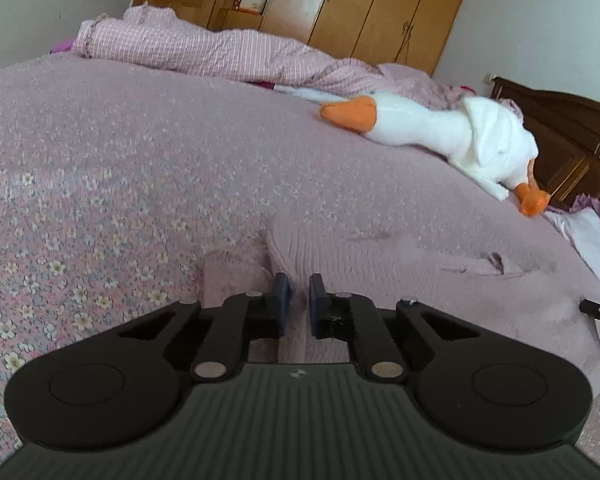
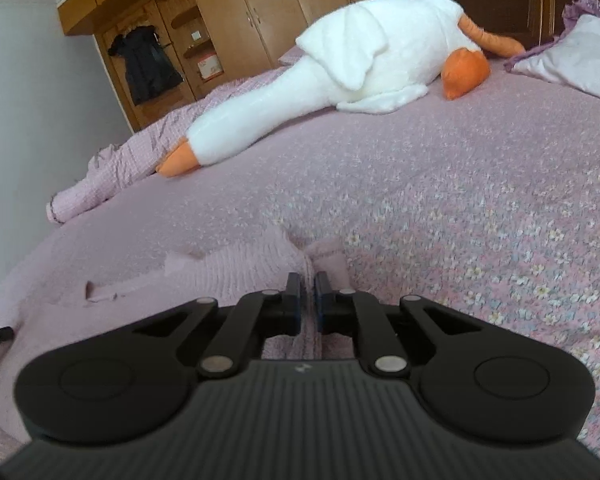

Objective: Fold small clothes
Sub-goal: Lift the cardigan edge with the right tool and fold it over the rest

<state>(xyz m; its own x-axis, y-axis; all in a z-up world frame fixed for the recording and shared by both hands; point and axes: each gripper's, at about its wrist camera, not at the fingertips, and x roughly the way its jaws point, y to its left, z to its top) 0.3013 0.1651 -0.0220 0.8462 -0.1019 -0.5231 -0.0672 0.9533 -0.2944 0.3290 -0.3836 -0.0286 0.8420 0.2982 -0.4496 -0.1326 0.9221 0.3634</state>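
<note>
- The bed (image 1: 140, 152), under a pink flowered cover, fills both views; a rumpled checked quilt (image 1: 204, 48) lies along its far side with a wooden wardrobe (image 1: 380, 8) behind it.
- A white plush goose (image 2: 340, 64) with orange feet and beak stretches across the far part of the bed, well apart from the work.
- A pale pillow (image 2: 572, 52) sits at the far right in the right wrist view.
- The small pink knitted garment (image 1: 360, 256) lies flat on the near part of the bed, between the two grippers; its colour nearly matches the cover.
- The left gripper (image 1: 299, 294) has its jaws narrowed to a small gap over the garment's edge; whether the knit is truly pinched cannot be told.
- The right gripper (image 2: 308, 294) is closed almost fully, with a ridge of the knit bunched between its fingers.
- Risks, as a judgement: the left side may slip free when lifted, so the fold goes crooked; either claw may also catch the bed cover beneath, since both fabrics are soft and alike.
</note>
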